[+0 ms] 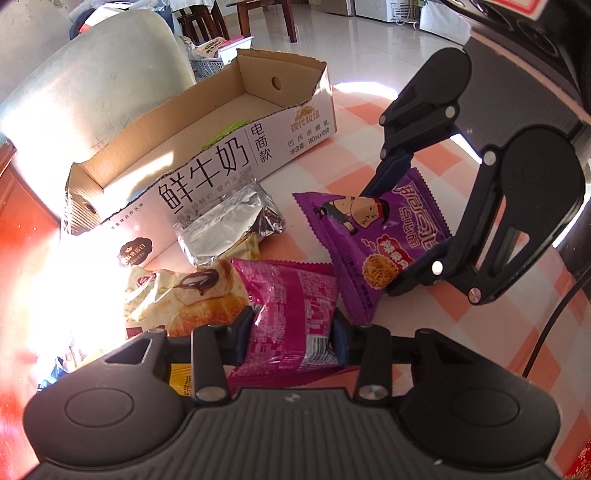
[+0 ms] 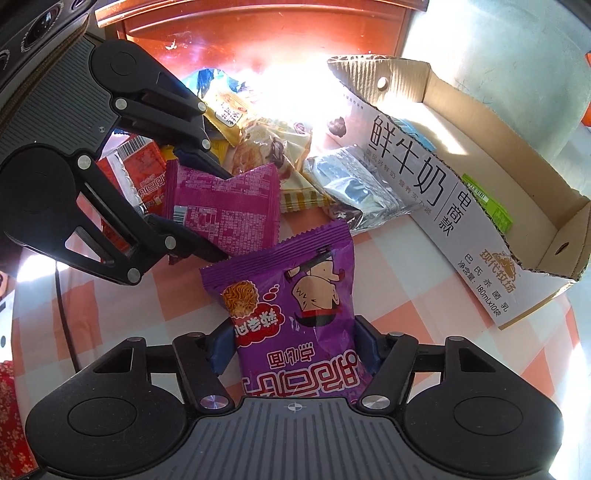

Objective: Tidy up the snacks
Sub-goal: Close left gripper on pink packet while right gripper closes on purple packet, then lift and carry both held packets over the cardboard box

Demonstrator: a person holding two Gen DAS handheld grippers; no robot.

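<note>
My left gripper (image 1: 291,338) is shut on a magenta snack packet (image 1: 291,314), back side up; the packet also shows in the right wrist view (image 2: 225,206). My right gripper (image 2: 293,349) is shut on a purple noodle-snack packet (image 2: 295,291), which also shows in the left wrist view (image 1: 373,236). Both packets are held over the checked tablecloth (image 1: 369,118). An open white milk carton box (image 1: 221,155) stands just behind; it holds a green packet (image 2: 487,199). A silver foil packet (image 1: 229,225) and a pastry packet (image 1: 188,295) lie in front of the box.
Red and yellow snack packets (image 2: 144,177) lie piled behind the left gripper (image 2: 207,206). A pale chair back (image 1: 92,81) stands behind the box. A red wooden cabinet (image 2: 258,33) is at the table's far side. A black cable (image 1: 550,325) runs across the tablecloth.
</note>
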